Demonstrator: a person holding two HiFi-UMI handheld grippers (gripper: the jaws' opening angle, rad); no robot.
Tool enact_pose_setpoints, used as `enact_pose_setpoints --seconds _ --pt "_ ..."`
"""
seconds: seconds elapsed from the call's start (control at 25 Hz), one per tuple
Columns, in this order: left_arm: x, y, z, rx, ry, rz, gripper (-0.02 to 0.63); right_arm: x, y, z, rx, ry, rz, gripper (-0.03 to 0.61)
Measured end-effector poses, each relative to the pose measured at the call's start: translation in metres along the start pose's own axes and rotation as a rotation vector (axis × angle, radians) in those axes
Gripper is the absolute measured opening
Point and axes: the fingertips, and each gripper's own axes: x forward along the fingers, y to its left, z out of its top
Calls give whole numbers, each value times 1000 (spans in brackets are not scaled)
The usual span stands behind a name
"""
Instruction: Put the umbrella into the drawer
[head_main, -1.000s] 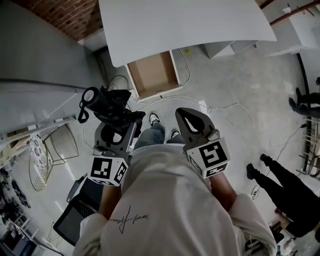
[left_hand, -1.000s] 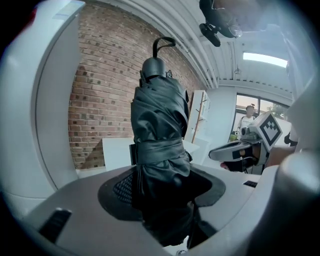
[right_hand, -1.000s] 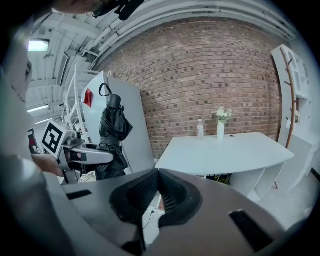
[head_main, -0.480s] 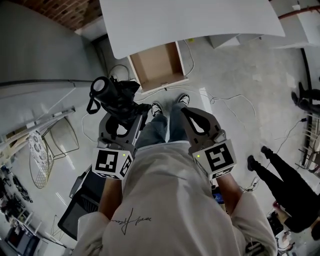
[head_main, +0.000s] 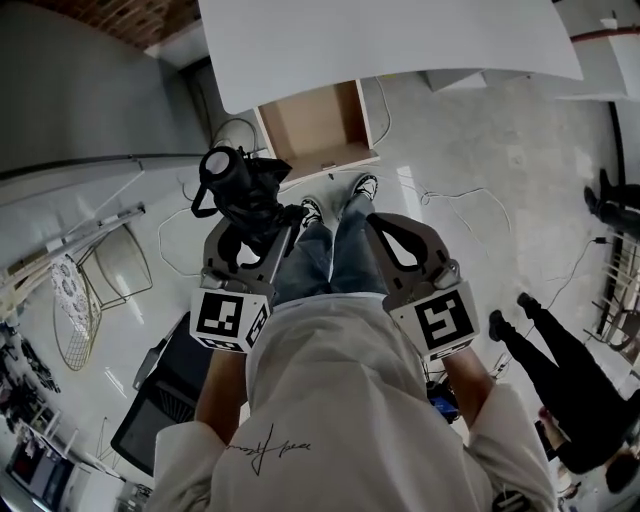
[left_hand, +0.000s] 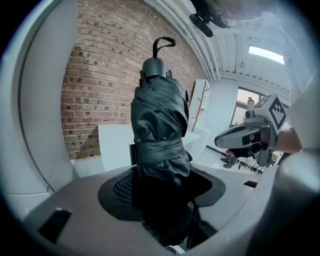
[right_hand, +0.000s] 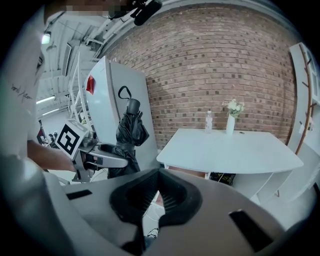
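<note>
Gripping the folded black umbrella (left_hand: 160, 125) near its lower end, the left gripper (left_hand: 160, 195) has its jaws clamped on the bundled fabric. The handle and strap loop stick out beyond them. The umbrella hangs short of the open drawer (head_main: 312, 125) under the table (head_main: 400, 40). Just beside it, the right gripper (right_hand: 157, 192) is empty, jaws together.

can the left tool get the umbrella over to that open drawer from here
Probably yes: the left tool grips the umbrella near the drawer, which stands pulled out, looks empty, and nothing shows between them.
</note>
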Motion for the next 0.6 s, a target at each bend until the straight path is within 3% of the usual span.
enact_pose_setpoints --seconds 0.6 --pt "63 -1 -32 4 92 26 256 24 -27 -35 41 58 70 15"
